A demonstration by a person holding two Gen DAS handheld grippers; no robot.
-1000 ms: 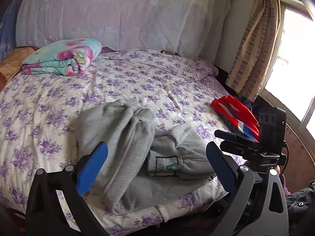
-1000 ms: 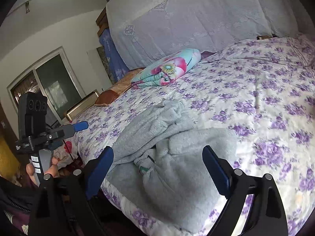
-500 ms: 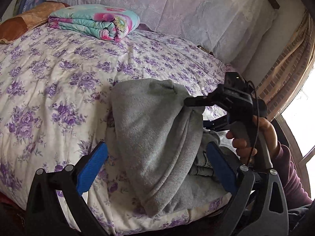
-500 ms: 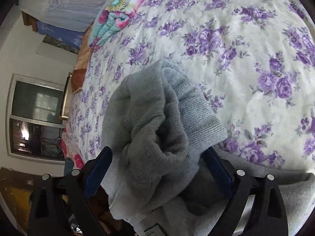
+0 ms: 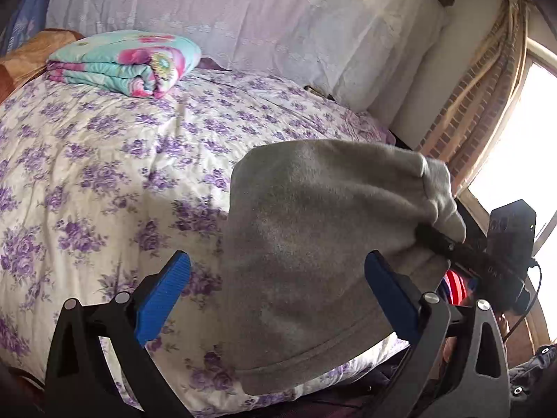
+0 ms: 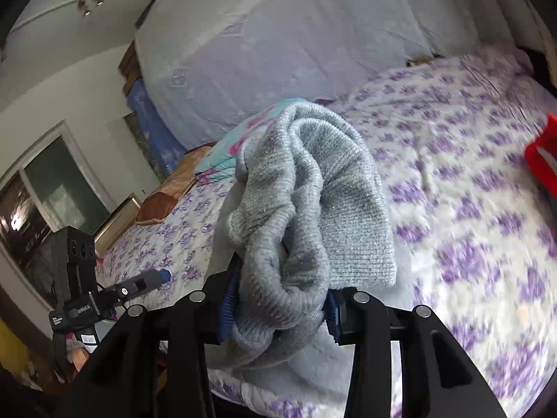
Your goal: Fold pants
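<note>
The grey pants (image 5: pixel 313 244) hang lifted above the near right part of the bed, held at their ribbed cuff end. My right gripper (image 6: pixel 278 308) is shut on that bunched cuff (image 6: pixel 310 216); from the left wrist view it shows at the right (image 5: pixel 438 238), pinching the cloth. My left gripper (image 5: pixel 278 296) is open and empty, its blue pads (image 5: pixel 163 299) wide apart just in front of the hanging pants. The pants' lower part is hidden behind the gripper frames.
The bed has a white quilt with purple flowers (image 5: pixel 104 174). A folded floral blanket (image 5: pixel 128 62) lies at its far left by the covered headboard (image 5: pixel 243 24). A red object (image 6: pixel 543 155) lies at the bed's right edge. A curtained window (image 5: pixel 487 104) is at right.
My right gripper went down onto the pants' cuff end, shut on it and lifted it off the bed. My left gripper stayed open and moved closer to the pants.
</note>
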